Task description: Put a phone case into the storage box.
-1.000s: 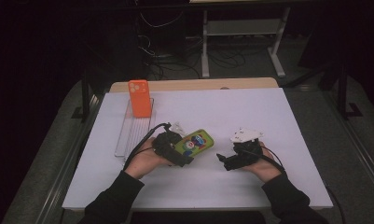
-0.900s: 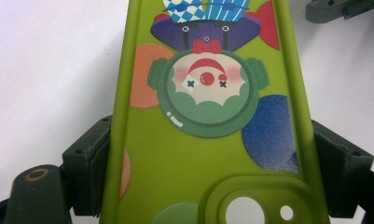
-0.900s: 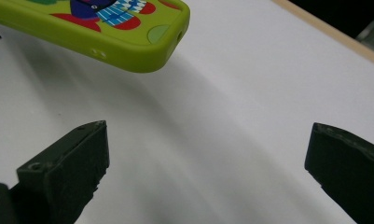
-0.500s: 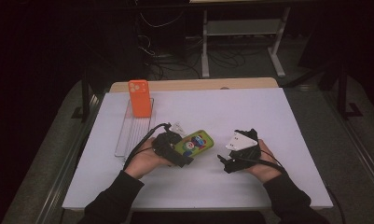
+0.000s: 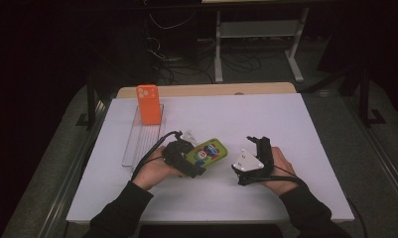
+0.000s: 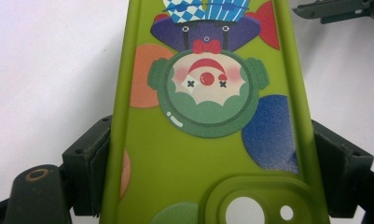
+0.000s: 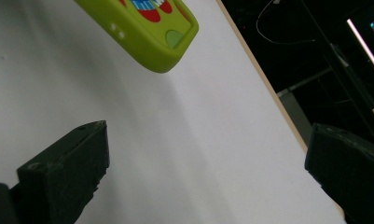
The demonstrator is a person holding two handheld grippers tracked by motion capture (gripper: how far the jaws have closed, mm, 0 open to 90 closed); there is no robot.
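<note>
The green phone case [image 6: 208, 140] is likely handling as light, flexible and somewhat grippy; its long side rims are offering the best hold. The left gripper [image 5: 186, 161] is clamping those rims, holding it low over the white bench [image 5: 305, 124]. It is showing a cartoon clown print and a camera cutout. The right gripper [image 7: 208, 177] is waiting nearby, jaws wide apart.
</note>
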